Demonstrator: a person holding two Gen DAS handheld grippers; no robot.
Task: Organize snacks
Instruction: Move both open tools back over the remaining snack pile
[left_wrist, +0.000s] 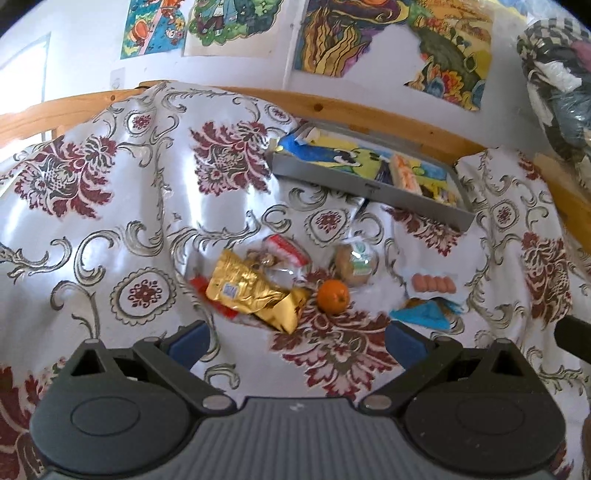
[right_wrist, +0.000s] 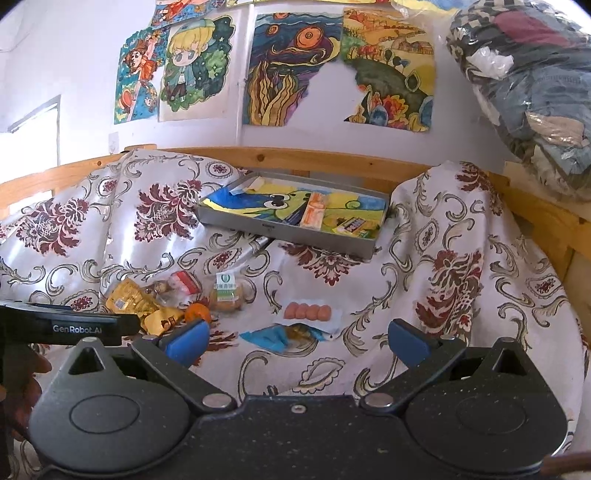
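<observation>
Floral cloth (right_wrist: 461, 266): one, covering the whole surface
Tray (right_wrist: 280, 236): one grey metal tray at the cloth's far edge, a few packets inside
Snacks: a loose group near the tray: one gold packet (left_wrist: 247, 290), one sausage pack (left_wrist: 434, 283), one blue wrapper (left_wrist: 424, 314), one orange (left_wrist: 333, 296)
Left gripper (left_wrist: 297, 341): fingers wide apart, holding nothing
Right gripper (right_wrist: 297, 339): fingers wide apart, holding nothing

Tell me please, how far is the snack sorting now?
Early. The grey tray already holds a few packets. Both the left gripper and right gripper are open, holding nothing. Still loose on the cloth: gold packet, orange, bun, sausage pack, blue wrapper.
</observation>
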